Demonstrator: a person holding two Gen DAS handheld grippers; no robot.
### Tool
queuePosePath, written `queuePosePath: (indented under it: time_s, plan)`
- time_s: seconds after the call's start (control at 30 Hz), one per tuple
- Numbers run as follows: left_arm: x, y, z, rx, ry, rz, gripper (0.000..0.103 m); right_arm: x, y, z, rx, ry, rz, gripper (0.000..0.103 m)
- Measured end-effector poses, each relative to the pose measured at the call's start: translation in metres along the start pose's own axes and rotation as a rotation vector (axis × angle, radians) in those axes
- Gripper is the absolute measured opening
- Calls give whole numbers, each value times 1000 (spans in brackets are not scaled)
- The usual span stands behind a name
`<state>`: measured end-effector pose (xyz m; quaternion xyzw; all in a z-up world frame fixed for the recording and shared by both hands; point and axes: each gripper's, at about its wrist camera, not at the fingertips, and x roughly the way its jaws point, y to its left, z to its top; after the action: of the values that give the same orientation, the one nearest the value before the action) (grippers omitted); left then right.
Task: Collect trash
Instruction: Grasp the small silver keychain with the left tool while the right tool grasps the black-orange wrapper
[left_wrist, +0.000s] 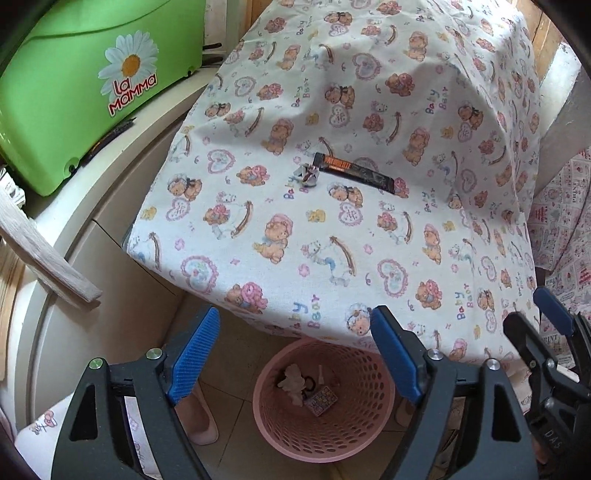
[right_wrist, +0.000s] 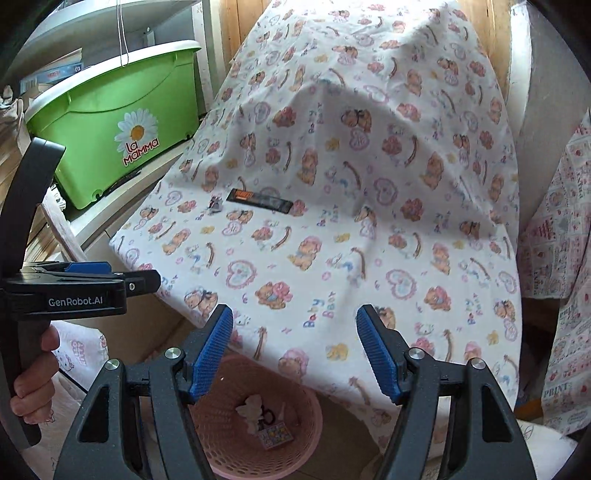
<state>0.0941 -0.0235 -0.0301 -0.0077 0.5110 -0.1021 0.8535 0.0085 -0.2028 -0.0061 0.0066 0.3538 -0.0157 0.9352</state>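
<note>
Trash remaining on the bear-print cloth (left_wrist: 295, 229) comes to two pieces: a dark wrapper (left_wrist: 356, 172) and a small crumpled foil scrap (left_wrist: 307, 174) just beside its left end; in the left wrist view both lie at about 12 o'clock from the left gripper (left_wrist: 295, 354), well ahead of the fingertips, while from the right gripper (right_wrist: 295, 354) the wrapper (right_wrist: 260, 199) sits nearer 11 o'clock; both grippers have their fingers spread apart and hold nothing. The wrapper's long axis runs roughly 10 to 4 o'clock, so a grasp across its narrow width probably suits; neither hand looks clearly nearer. Open cloth surrounds both pieces (no clutter close by); the pink basket (left_wrist: 369, 417) stands on the floor at 6 o'clock, below the cloth's near edge, with some litter already inside.
</note>
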Motion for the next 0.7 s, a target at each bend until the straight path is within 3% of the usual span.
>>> queuePosePath:
  time_s: [0.2,0.33,0.4,0.53,0.7]
  plan:
    - [-24,-6,44,65,-80,44,74,-7,-21,59,7,-67,6,72]
    - [-33,-3,81,58,-135,47,77,-2,-31,99,1,-125,-17,72]
    - [-31,1,95,40,-151,56,87,4,-34,115,12,-140,-3,72]
    - [-18,8,114,24,-148,72,88,23,-36,133,21,-150,27,72]
    - [14,17,113,1,-105,81,88,51,-37,131,27,-160,23,72]
